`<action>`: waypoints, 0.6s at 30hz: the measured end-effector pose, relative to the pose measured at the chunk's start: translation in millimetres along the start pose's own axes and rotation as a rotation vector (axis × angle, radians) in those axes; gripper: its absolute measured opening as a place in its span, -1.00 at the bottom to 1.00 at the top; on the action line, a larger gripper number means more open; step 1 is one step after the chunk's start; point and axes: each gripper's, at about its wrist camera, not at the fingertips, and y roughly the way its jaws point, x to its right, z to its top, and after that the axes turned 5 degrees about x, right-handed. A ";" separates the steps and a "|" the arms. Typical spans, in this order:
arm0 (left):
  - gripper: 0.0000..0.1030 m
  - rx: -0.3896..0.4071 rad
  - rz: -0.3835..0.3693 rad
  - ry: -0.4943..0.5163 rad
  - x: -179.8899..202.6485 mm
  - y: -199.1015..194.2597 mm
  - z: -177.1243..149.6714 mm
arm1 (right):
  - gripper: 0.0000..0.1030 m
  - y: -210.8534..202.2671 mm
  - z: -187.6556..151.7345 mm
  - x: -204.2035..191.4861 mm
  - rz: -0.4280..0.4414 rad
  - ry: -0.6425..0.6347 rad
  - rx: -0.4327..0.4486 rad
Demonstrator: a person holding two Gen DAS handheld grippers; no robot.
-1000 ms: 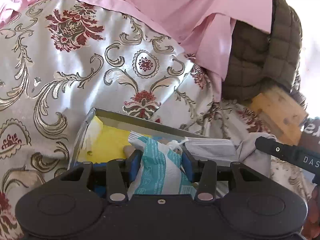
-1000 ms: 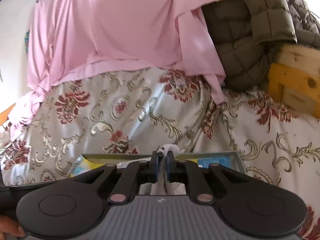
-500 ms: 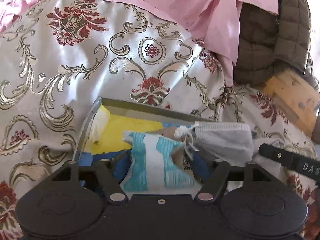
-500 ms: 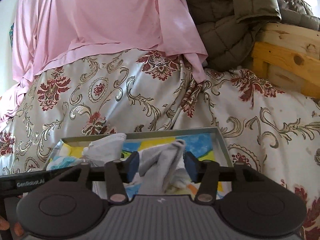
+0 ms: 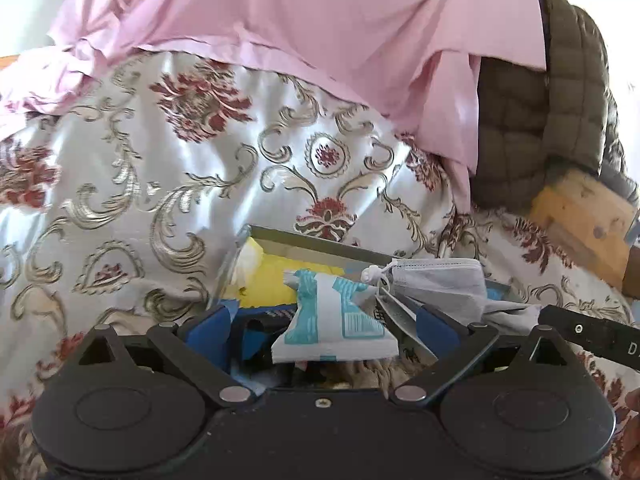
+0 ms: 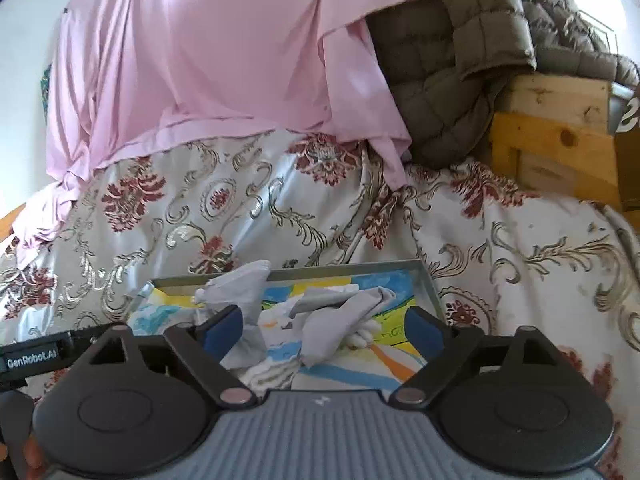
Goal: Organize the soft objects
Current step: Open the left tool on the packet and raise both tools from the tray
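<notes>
A shallow grey tray with a colourful yellow and blue bottom lies on the patterned bedspread; it also shows in the right wrist view. In it lie a teal and white soft packet, a grey face mask and a grey cloth. My left gripper is open, its jaws wide either side of the packet and not touching it. My right gripper is open over the tray, jaws wide either side of the grey cloth. The face mask leans on the tray's far left rim.
A pink sheet and an olive quilted jacket lie at the back of the bed. A wooden bed frame stands at the right. The bedspread surrounds the tray.
Both grippers opened and let go: the left released the teal packet, the right released the grey cloth, both now lying in the tray. Both grippers drew back a little.
</notes>
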 end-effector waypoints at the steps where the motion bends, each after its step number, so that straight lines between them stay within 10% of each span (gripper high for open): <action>1: 0.98 0.002 0.002 0.002 0.2 -6.6 -1.1 | 0.85 -6.2 -0.5 -0.8 0.000 0.000 0.009; 18: 0.98 0.078 0.053 0.096 20.7 -172.9 -16.7 | 0.99 -170.3 -10.4 -31.8 0.059 -0.071 0.123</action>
